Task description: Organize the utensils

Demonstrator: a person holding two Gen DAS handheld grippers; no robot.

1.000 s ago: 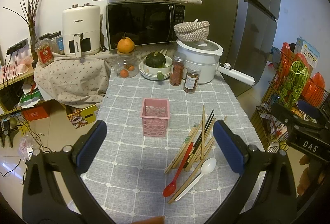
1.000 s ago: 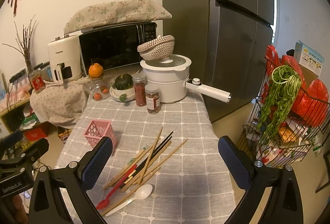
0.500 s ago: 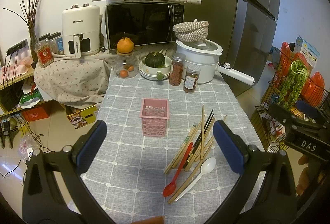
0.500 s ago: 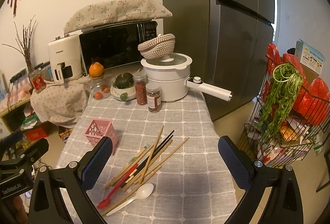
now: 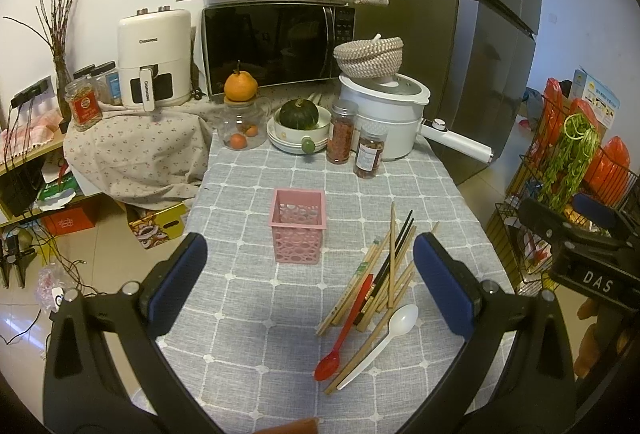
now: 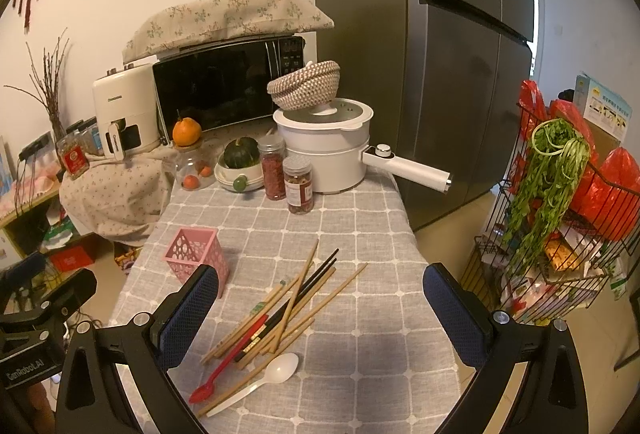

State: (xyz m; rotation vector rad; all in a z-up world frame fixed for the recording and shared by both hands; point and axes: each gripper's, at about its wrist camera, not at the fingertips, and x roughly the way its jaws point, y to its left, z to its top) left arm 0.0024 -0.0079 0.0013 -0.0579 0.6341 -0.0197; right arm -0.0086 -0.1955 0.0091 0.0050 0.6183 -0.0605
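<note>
The chopsticks [image 5: 390, 270] would probably handle as light, stiff, slippery sticks, apt to roll or slide over one another, so the safest hold looked to be across the middle of one or two lying uppermost, where the pads could close without dragging the rest. The red spoon [image 5: 344, 330] and the white spoon [image 5: 384, 338] seemed light plastic, best taken by the handle rather than the bowl. They lay in a loose fan toward the right front part of the counter [image 5: 248, 298], which was covered by a grey checked cloth: pale wooden chopsticks, a black pair crossing them, the red spoon's handle tucked into the pile and the white spoon at its near edge, bowl up. The pink basket [image 5: 298, 226], an upright square holder with a pierced wall, stood empty near the middle of the counter, just left of the pile and apart from it. The left hand-held gripper [image 5: 310, 284] hovered above the front of the counter with its jaws wide apart and nothing between them; the right hand-held gripper [image 6: 320, 314] hung over the pile, likewise spread and empty. Nothing had yet been placed in the basket.
</note>
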